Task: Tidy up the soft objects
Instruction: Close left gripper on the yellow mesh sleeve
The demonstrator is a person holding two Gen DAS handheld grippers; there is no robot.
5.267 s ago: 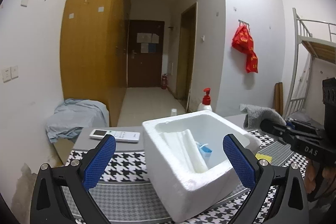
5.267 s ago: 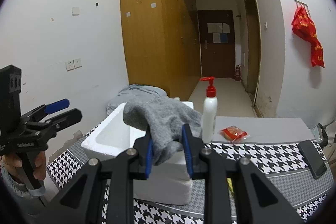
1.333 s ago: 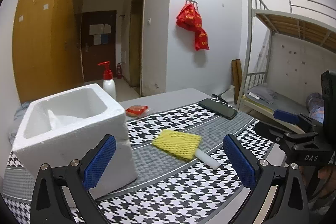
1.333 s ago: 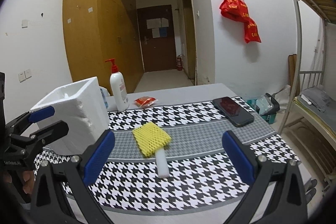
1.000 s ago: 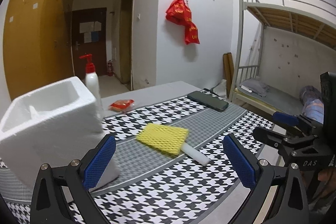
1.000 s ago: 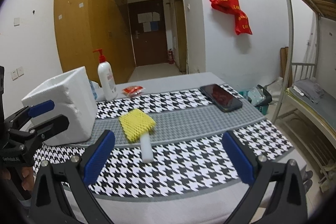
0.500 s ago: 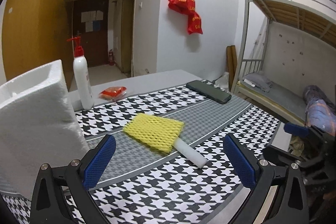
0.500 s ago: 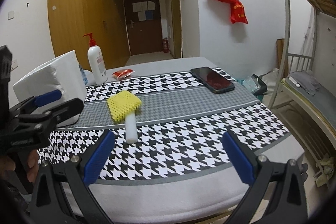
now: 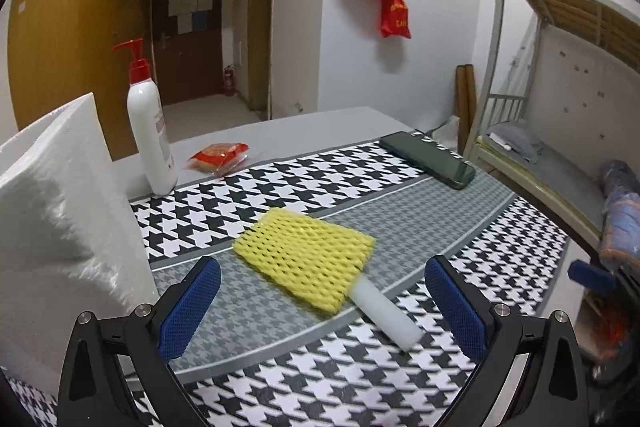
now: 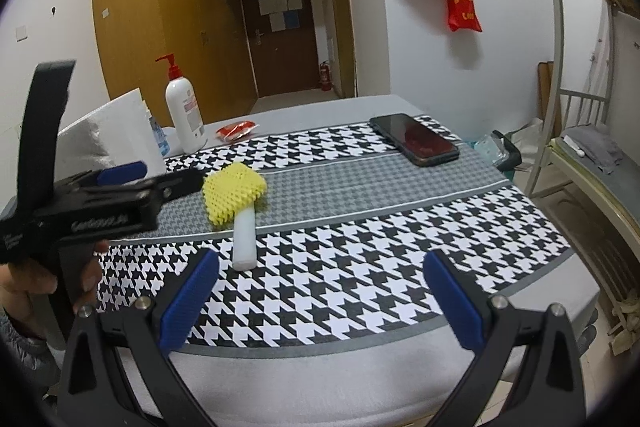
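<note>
A white foam stick [image 9: 384, 309] [image 10: 245, 233] with a yellow foam net sleeve [image 9: 306, 255] [image 10: 234, 195] lies flat on the houndstooth table mat [image 9: 328, 187]. My left gripper [image 9: 320, 301] is open, low over the mat, its blue pads on either side of the sleeve but short of it. In the right wrist view that left gripper [image 10: 160, 179] reaches in from the left, tips beside the sleeve. My right gripper [image 10: 320, 293] is open and empty near the table's front edge. The white foam box [image 9: 52, 227] [image 10: 108, 143] stands at the left.
A white pump bottle [image 9: 149, 131] [image 10: 185, 119] with a red top stands behind the box, a red snack packet [image 9: 219, 154] beside it. A dark phone [image 9: 428, 159] [image 10: 414, 139] lies at the far right of the mat. A bunk bed [image 9: 560, 67] stands to the right.
Since 5.3 s ago the grey cloth has left my right gripper, which now is open. Both grippers have swung from the box toward the yellow-sleeved stick, and the left one has closed in on it.
</note>
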